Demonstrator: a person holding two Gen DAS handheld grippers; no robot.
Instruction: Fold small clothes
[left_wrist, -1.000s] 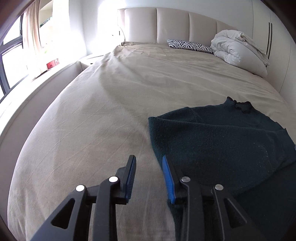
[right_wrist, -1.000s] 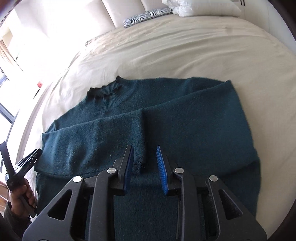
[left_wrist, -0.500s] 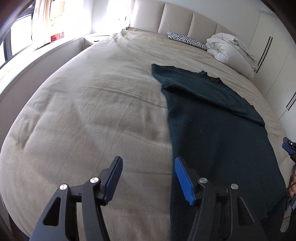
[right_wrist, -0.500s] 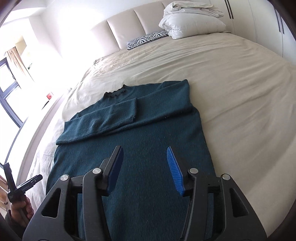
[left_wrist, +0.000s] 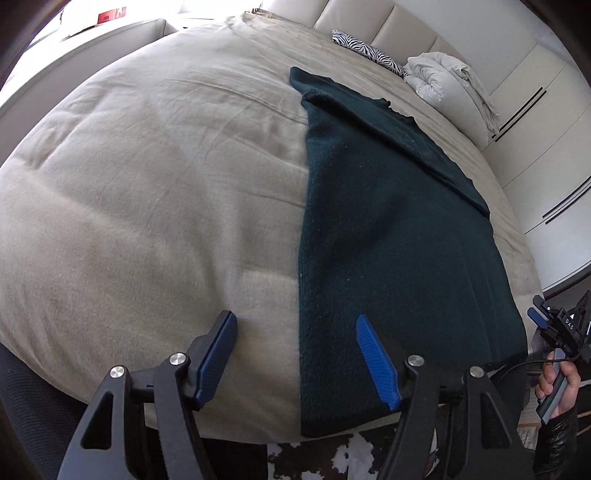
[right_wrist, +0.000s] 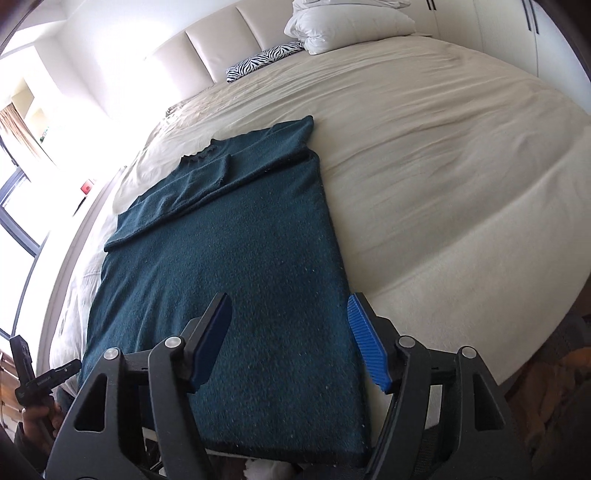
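A dark teal knit sweater lies flat on the beige bed, both sleeves folded across its chest; it also shows in the right wrist view, hem at the bed's foot edge. My left gripper is open and empty, held above the sweater's left hem corner. My right gripper is open and empty, held above the sweater's right hem corner. Each gripper appears at the edge of the other's view, the right one and the left one.
The bed has a padded headboard, a zebra-print pillow and a bunched white duvet at its head. Wardrobe doors stand on the right. A window ledge runs along the left.
Both grippers have pulled back from the sleeve area to the foot of the bed and opened wider. The whole sweater now shows, with its sleeves left folded.
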